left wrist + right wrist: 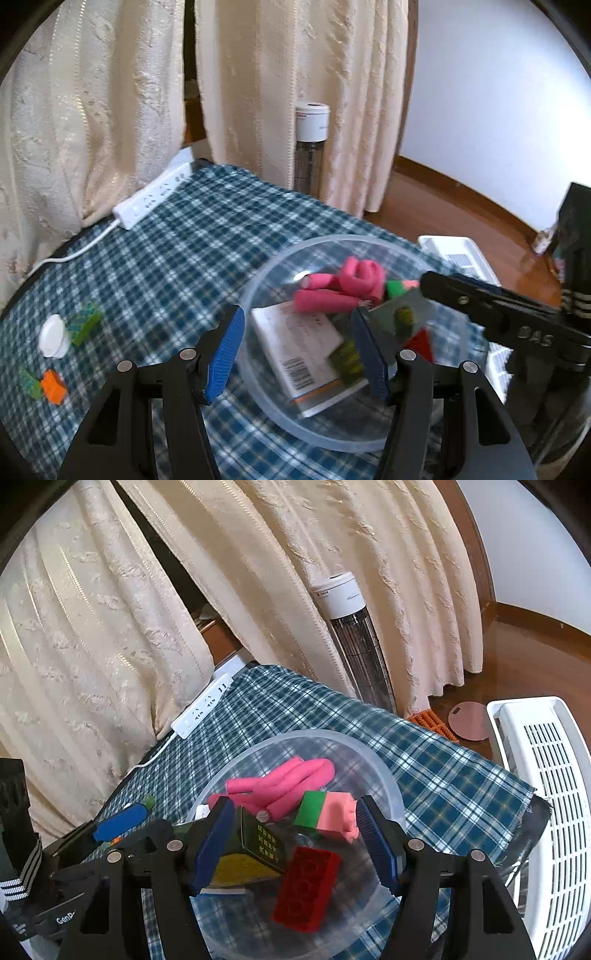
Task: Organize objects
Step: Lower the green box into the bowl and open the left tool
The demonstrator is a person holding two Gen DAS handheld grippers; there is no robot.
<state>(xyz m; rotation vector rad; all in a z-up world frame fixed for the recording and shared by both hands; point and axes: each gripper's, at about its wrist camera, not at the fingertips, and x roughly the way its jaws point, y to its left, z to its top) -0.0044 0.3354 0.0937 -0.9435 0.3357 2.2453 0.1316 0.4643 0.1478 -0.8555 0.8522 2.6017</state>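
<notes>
I read "DAS" on the right gripper (532,325) and "GenP…" on the left gripper (66,919). Both stand wide open, gripping nothing, over the clear bowl (369,753) with a red brick (306,886) and barcoded box (295,354); bare plaid cloth (207,236) lies beyond.

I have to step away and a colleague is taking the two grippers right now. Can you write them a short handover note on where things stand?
Left gripper: open, holding nothing, at the near rim of the clear bowl.
Right gripper: open over the bowl; a red brick sits blurred between its fingers, apparently just let go.
Done, in the bowl: pink foam rollers, white box, dark green box, green and pink block.
Left on the cloth, to the bowl's left: green brick, white cap, orange brick with a green piece beside it.
</notes>
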